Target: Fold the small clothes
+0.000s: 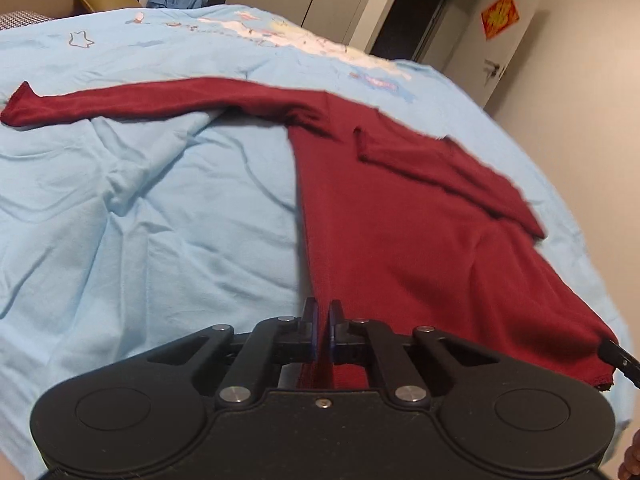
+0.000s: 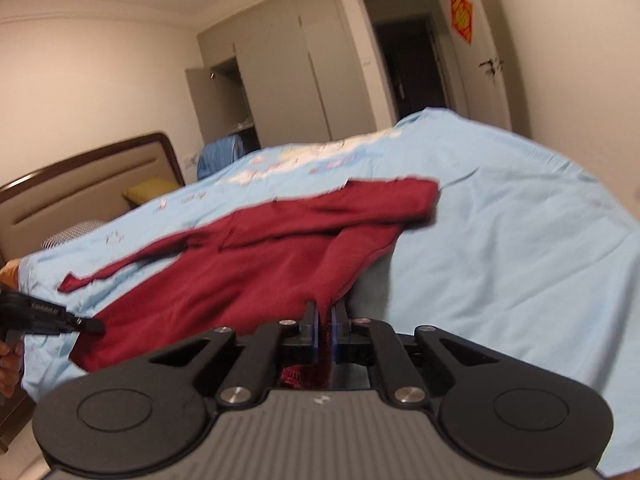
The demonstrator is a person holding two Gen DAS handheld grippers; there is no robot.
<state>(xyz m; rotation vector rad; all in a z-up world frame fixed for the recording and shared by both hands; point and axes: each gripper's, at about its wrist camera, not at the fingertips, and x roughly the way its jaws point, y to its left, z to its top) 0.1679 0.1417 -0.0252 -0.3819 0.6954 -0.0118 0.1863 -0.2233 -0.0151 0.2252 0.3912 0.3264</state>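
Maroon sweater [image 1: 400, 220] pinched by both grippers, spread on blue bedsheet [image 1: 140, 220].

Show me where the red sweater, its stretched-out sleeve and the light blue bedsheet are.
red sweater [image 1: 400, 248], left wrist view, middle of the body.
stretched-out sleeve [image 1: 140, 98], left wrist view, middle of its length.
light blue bedsheet [image 2: 520, 248], right wrist view, bare part beside the sweater.

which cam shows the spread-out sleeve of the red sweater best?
Left wrist view: the outstretched long sleeve of the dark red knit sweater lies full length and sharp across the light blue bedsheet. In the right wrist view it is smaller and blurred.
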